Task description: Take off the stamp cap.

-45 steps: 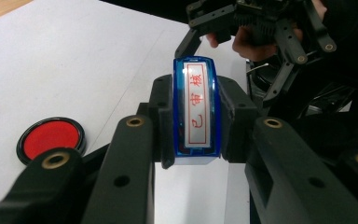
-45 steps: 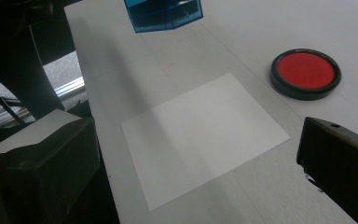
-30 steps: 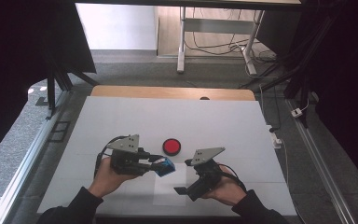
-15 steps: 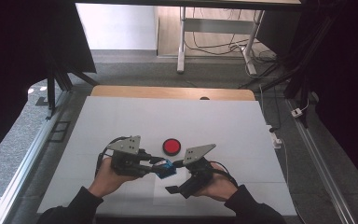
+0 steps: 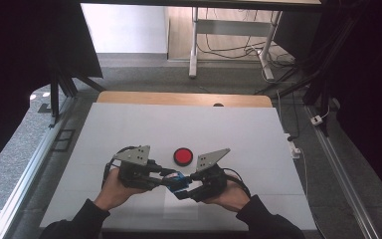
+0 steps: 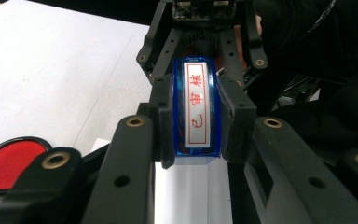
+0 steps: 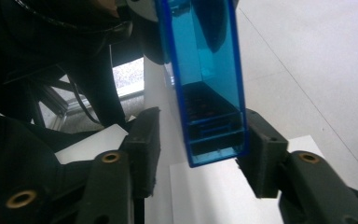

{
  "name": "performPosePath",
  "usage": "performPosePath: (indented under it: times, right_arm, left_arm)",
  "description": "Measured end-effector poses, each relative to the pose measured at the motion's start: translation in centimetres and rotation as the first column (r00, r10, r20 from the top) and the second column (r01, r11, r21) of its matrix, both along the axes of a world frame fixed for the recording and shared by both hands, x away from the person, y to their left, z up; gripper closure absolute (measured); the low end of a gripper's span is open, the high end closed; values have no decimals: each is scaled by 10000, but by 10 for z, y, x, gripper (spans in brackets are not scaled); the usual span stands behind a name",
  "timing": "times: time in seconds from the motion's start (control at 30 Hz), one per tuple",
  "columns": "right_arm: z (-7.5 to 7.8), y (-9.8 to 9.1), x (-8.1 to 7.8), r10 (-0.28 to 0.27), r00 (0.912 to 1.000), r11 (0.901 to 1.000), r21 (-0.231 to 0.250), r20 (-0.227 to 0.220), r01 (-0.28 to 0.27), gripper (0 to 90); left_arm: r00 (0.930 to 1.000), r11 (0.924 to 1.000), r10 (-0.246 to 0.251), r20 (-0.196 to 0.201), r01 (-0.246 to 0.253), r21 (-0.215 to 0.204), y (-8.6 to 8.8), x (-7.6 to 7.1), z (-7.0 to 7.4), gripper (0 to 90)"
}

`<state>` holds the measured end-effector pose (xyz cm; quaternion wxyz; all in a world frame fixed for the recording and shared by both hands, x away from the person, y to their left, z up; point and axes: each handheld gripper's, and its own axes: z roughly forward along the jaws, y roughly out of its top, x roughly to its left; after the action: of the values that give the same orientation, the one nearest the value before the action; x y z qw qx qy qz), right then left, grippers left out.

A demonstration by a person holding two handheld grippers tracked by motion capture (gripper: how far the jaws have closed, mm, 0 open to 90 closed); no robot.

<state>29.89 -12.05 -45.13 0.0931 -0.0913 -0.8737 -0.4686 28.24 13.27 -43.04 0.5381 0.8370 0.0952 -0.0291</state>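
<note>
My left tool is clamped on a blue stamp, held above the bench near the red ink pad. My right tool has just been closing around its other end; one pad touches, the other stands off. The stamp looks light, a stiff, slick plastic shell; I take hold on its flat sides.
</note>
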Motion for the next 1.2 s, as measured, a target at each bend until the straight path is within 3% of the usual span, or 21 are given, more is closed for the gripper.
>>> performPosePath:
  times: [0.33,0.6,0.9,1.0,1.2]
  right_arm:
    - [1,-2,2,205,9998,9994,283,-64,-203,640]
    - [2,-2,3,362,9991,9988,341,-211,-355,666]
    - [2,-2,6,364,9955,9988,349,-871,-335,681]
    - [2,-2,6,363,9944,9991,271,-988,-338,682]
    - [3,-1,4,616,9971,9981,94,-453,-612,685]
  left_arm:
    - [9999,9998,-126,6,126,-152,1,0,0,700]
    - [9995,9992,-320,87,322,-224,2,0,0,700]
    - [9985,9993,-310,459,319,-189,2,-3,3,702]
    - [9986,9993,-348,398,354,-141,2,-2,3,702]
    - [9985,9984,-547,44,548,-148,2,0,1,702]
